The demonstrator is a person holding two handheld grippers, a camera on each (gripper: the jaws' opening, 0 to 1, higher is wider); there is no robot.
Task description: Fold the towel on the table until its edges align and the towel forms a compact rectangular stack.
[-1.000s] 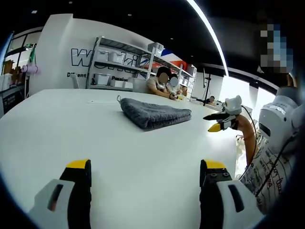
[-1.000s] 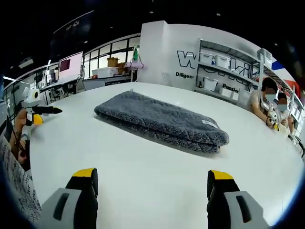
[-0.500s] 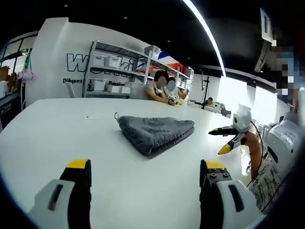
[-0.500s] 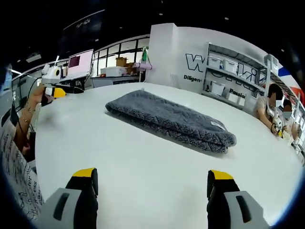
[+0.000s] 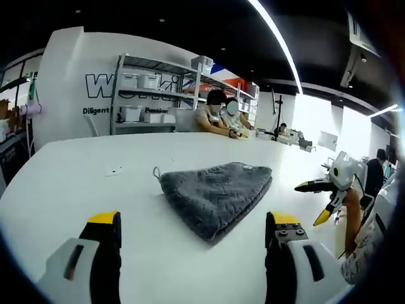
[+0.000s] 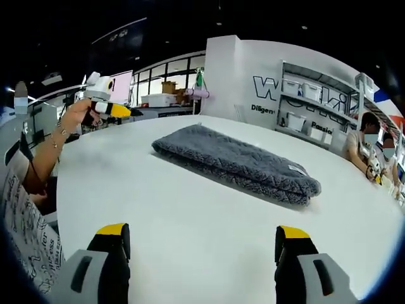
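A grey towel (image 5: pixel 215 193) lies folded into a thick oblong on the white table (image 5: pixel 76 183); a small loop sticks out at its left corner. My left gripper (image 5: pixel 193 221) hovers open just short of the towel, nothing between its yellow-tipped jaws. My right gripper (image 5: pixel 314 201) shows off to the right, in a hand, jaws apart. In the right gripper view the same towel (image 6: pixel 237 163) stretches across the table (image 6: pixel 190 215), folded edges toward me. My right gripper (image 6: pixel 202 235) is open and well short of it. The left gripper (image 6: pixel 117 109) is held up in a hand at the left.
Metal shelving (image 5: pixel 155 85) with white bins stands behind the table. Two people (image 5: pixel 218 114) sit at the far edge. A monitor (image 6: pixel 121 85) and desks are at the back left. A person's patterned sleeve (image 6: pixel 25 221) borders the table's near-left edge.
Both cameras have shifted, and the towel looks nearer in the left gripper view. In the right gripper view the hand with the left gripper has risen. The towel has not moved.
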